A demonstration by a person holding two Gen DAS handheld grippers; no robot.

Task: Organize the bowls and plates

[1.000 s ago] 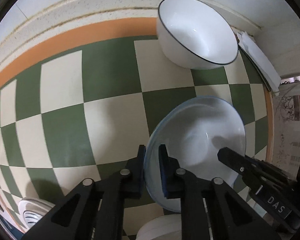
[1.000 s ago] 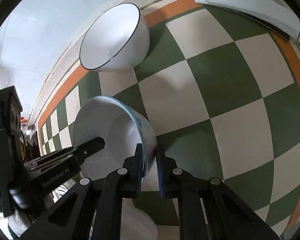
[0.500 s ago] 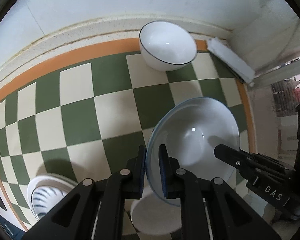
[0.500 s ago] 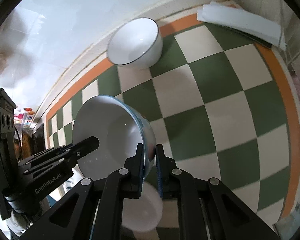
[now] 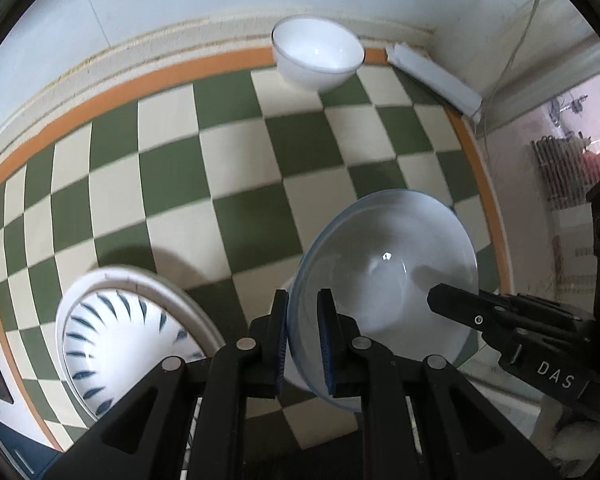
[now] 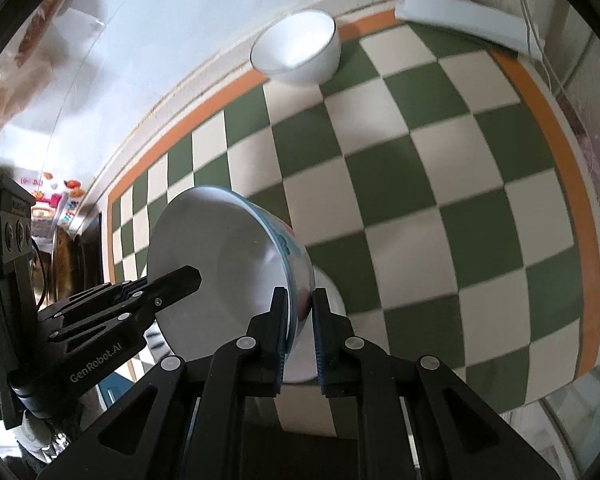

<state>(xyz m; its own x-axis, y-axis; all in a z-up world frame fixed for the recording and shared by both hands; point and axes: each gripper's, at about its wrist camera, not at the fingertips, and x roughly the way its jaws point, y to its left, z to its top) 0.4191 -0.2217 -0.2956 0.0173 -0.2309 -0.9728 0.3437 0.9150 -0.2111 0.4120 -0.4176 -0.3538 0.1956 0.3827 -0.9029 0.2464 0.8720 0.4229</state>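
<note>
A blue-rimmed white bowl (image 5: 384,268) is held in the air by both grippers, well above the checked cloth. My left gripper (image 5: 303,340) is shut on its left rim. My right gripper (image 6: 301,336) is shut on its right rim (image 6: 288,256); the bowl (image 6: 216,264) tilts in the right wrist view. A black-rimmed white bowl (image 5: 318,56) stands at the back by the wall, also in the right wrist view (image 6: 296,50). A white plate with blue leaf marks (image 5: 120,332) lies at the front left. A small white dish (image 6: 324,344) lies beneath the held bowl.
The green-and-cream checked cloth (image 5: 220,168) with an orange border covers the table. A folded white cloth (image 5: 436,80) lies in the back right corner by a cable. The wall runs along the back; the table's right edge (image 6: 588,280) is close.
Both grippers have lifted the blue-rimmed bowl higher and drawn it back toward the front. The far bowl looks smaller, and the leaf-marked plate has come into fuller view.
</note>
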